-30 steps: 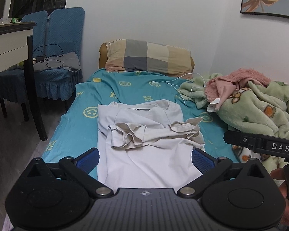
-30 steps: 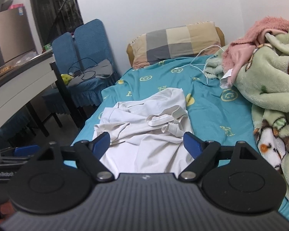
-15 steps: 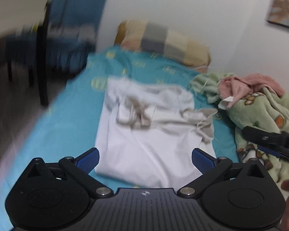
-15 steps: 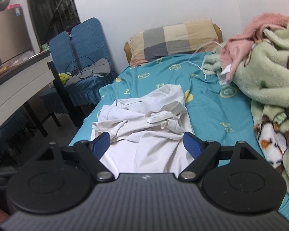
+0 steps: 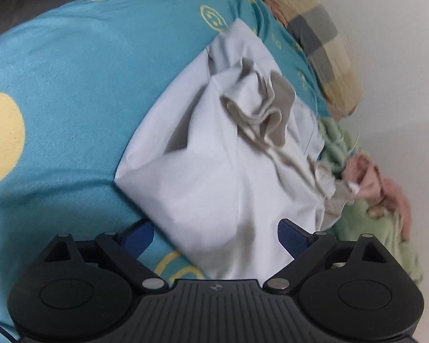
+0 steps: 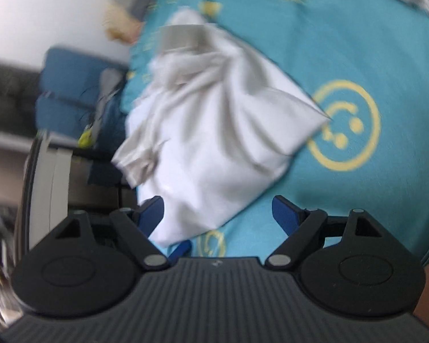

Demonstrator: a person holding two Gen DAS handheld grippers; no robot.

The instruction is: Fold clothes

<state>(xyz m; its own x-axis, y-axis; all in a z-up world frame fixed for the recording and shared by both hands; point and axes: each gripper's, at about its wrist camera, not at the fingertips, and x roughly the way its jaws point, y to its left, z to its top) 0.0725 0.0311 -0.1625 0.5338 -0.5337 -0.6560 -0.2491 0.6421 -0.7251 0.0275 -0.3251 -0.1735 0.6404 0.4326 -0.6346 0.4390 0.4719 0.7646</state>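
A white garment [image 5: 214, 177] lies on the teal smiley-print bed sheet [image 5: 57, 85], partly folded, with bunched sleeves on top. My left gripper [image 5: 214, 235] is open, its blue fingertips [image 5: 135, 233] straddling the garment's near hem just above the sheet. In the blurred right wrist view the same garment [image 6: 214, 143] lies ahead. My right gripper [image 6: 218, 213] is open, low over the other near corner. A blue fingertip of the left gripper [image 6: 181, 248] shows below the cloth there.
A checked pillow [image 5: 323, 43] lies at the head of the bed. A green blanket [image 5: 386, 243] and pink towel [image 5: 380, 183] are piled on the right side. Blue chairs [image 6: 71, 85] and a white desk [image 6: 43, 171] stand beside the bed.
Both grippers have dropped from high above the bed and tilted down close to the garment's near edge. Both stay open. The garment has not moved.
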